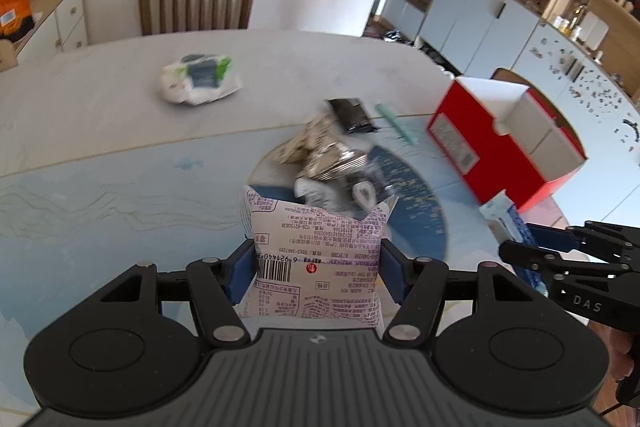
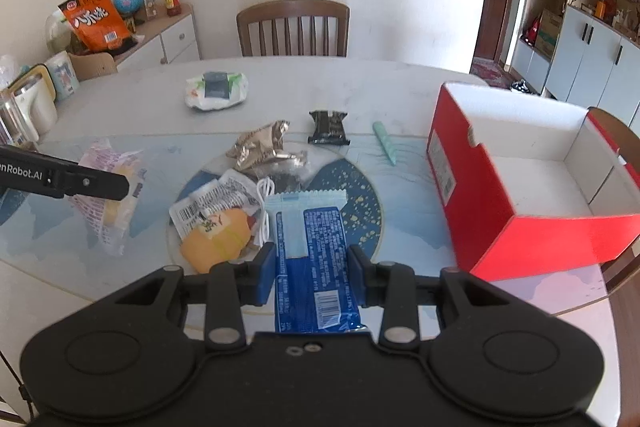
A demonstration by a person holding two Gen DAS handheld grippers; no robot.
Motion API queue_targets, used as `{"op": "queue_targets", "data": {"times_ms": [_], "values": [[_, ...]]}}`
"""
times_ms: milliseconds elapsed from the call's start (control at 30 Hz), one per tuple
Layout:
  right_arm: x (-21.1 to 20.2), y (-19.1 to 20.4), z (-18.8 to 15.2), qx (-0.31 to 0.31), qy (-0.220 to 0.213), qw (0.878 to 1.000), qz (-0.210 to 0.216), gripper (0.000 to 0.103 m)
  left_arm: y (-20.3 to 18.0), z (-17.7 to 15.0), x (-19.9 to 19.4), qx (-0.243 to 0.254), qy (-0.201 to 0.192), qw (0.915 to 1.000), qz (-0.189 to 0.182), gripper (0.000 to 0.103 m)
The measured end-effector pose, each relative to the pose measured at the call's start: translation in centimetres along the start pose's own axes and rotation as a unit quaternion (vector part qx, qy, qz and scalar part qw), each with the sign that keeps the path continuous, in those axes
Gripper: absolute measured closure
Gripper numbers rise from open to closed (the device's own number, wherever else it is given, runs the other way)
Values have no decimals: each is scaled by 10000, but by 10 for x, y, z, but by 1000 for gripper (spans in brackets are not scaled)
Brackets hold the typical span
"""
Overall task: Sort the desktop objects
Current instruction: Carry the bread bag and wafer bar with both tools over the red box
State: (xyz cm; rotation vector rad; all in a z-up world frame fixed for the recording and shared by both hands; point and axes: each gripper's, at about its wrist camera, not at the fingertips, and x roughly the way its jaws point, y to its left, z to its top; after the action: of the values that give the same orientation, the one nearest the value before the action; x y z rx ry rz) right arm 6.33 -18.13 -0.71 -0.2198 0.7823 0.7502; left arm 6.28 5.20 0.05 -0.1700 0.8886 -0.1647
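My left gripper [image 1: 316, 267] is shut on a white and purple bread packet [image 1: 316, 247], held above the table; the packet also shows in the right wrist view [image 2: 108, 195]. My right gripper [image 2: 312, 267] is shut on a blue snack packet [image 2: 316, 247], held above the round blue mat [image 2: 360, 211]. On the mat lies a pile: a yellow pastry packet [image 2: 216, 243], a gold foil packet [image 2: 260, 147] and a white cable [image 2: 264, 203]. A black packet [image 2: 328, 127], a green stick [image 2: 385, 143] and a white and green packet [image 2: 216, 91] lie further back. An open red box [image 2: 480, 187] stands at the right.
A wooden chair [image 2: 292, 27] stands behind the table [image 2: 140, 99]. A sideboard [image 2: 168, 35] with an orange bag [image 2: 96, 19] is at the left. White cabinets [image 1: 480, 19] stand at the right. A second chair [image 2: 616, 131] is behind the red box.
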Motion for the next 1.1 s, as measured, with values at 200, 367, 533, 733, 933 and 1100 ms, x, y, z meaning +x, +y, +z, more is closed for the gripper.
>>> {"op": "queue_targets", "data": {"times_ms": [200,367,533,733,933,1100], "values": [[-17,-18,7,100,-65,9999,96,66,-29,7,-4,89,-3,9999,-140,39],[-26,-40,10,86,-51,9998,195,66,-60,12,5,127,74,9996,-224,40],[-29,-72,17,87,-39,9996,281,66,-97,19,18,453,180,9979,-421,39],[-24,-116,27,116,4,9993,356,66,-142,29,38,518,192,9974,-457,40],[-21,-156,36,-2,-63,9992,393,66,-184,40,57,573,153,9972,-458,39],[-16,-186,41,-153,-109,9991,374,66,-217,49,71,662,157,9964,-511,39]]}}
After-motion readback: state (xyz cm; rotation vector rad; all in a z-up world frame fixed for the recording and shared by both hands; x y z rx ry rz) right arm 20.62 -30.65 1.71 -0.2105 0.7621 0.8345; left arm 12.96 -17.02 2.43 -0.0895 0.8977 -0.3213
